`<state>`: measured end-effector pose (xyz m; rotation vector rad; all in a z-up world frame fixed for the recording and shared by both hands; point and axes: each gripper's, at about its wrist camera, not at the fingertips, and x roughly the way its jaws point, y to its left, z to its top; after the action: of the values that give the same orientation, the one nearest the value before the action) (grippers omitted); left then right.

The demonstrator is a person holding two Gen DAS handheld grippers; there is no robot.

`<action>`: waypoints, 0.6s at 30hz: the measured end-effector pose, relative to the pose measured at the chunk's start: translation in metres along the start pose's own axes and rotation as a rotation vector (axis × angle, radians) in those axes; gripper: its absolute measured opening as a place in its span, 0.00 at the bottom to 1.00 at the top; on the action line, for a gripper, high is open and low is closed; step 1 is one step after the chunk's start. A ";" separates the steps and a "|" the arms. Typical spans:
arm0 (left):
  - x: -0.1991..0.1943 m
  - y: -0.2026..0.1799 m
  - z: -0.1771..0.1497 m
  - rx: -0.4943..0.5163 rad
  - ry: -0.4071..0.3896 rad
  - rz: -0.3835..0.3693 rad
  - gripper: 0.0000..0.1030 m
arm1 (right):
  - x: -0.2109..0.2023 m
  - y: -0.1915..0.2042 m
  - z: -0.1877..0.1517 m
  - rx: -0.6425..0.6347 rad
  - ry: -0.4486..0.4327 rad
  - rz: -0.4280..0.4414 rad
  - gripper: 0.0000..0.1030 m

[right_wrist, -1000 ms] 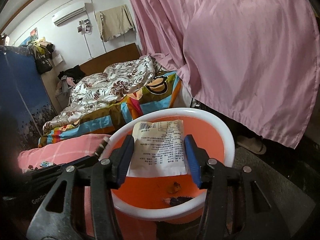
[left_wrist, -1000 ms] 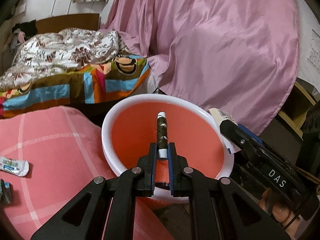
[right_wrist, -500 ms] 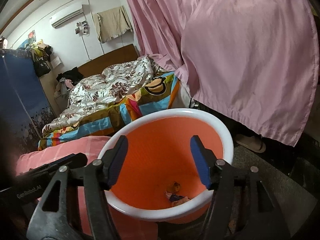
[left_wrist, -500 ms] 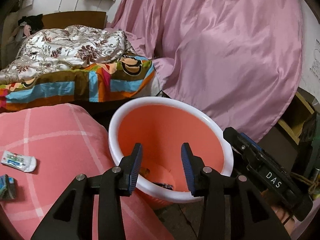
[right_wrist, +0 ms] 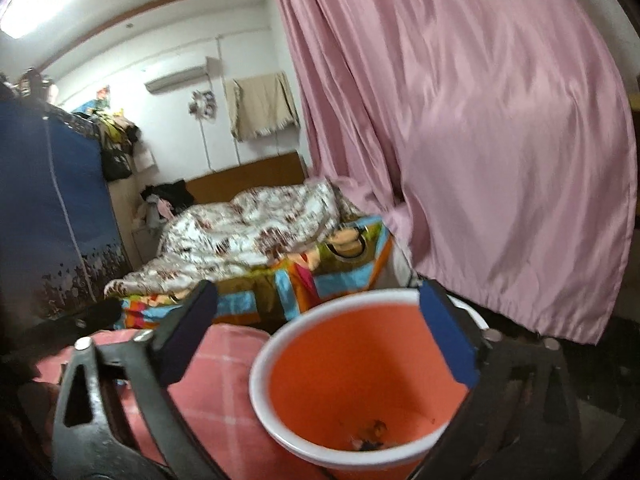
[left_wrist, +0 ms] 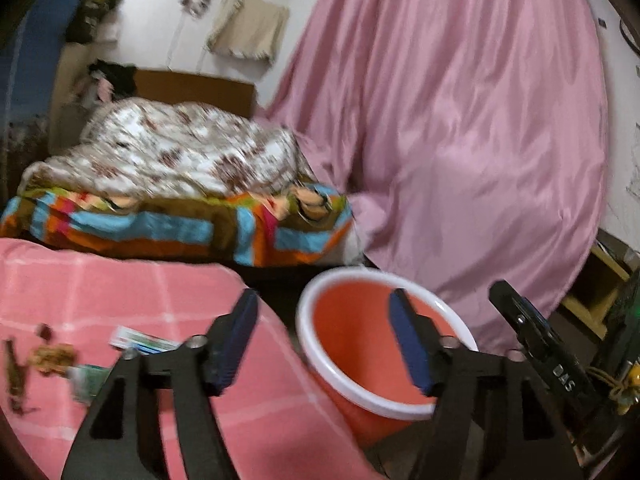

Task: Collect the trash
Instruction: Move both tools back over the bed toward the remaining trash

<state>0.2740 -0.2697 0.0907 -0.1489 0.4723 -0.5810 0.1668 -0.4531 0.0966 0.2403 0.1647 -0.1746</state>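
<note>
Between drops right now. Left tool [left_wrist: 324, 336] wide open, nothing in it, jaws just been opening. Right tool [right_wrist: 320, 336] wide open too, just been opening, also empty. One orange bucket [right_wrist: 276, 344] with a white rim beside the pink checked blanket [left_wrist: 120, 292], a few dark scraps at its bottom. More trash on the blanket: one white wrapper [left_wrist: 140, 342], one green wrapper [left_wrist: 86, 376], one brown crumbly clump [left_wrist: 52, 358], one dark strip [left_wrist: 14, 380]. Next, probably: reach left to the blanket, close on a wrapper, carry it over the bucket.
</note>
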 end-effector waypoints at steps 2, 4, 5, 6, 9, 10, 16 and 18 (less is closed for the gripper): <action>-0.019 0.008 0.003 -0.008 -0.072 0.028 0.95 | -0.007 0.010 0.002 -0.015 -0.042 0.022 1.00; -0.038 0.017 0.006 -0.013 -0.140 0.063 0.96 | -0.016 0.023 0.005 -0.028 -0.088 0.053 1.00; -0.046 0.022 0.008 -0.009 -0.158 0.075 0.96 | -0.019 0.029 0.005 -0.030 -0.106 0.064 1.00; -0.054 0.026 0.009 -0.004 -0.175 0.091 0.96 | -0.025 0.037 0.006 -0.035 -0.133 0.080 1.00; -0.078 0.037 0.011 0.012 -0.224 0.138 0.96 | -0.036 0.053 0.007 -0.039 -0.188 0.118 1.00; -0.085 0.040 0.009 0.017 -0.237 0.152 0.96 | -0.041 0.059 0.008 -0.039 -0.207 0.136 1.00; -0.127 0.058 0.001 0.053 -0.302 0.253 0.96 | -0.059 0.090 0.005 -0.065 -0.269 0.202 1.00; -0.140 0.066 -0.004 0.058 -0.317 0.276 0.96 | -0.065 0.100 0.002 -0.080 -0.289 0.224 1.00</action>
<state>0.2018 -0.1367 0.1237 -0.1151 0.1631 -0.2916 0.1232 -0.3484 0.1328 0.1504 -0.1420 0.0212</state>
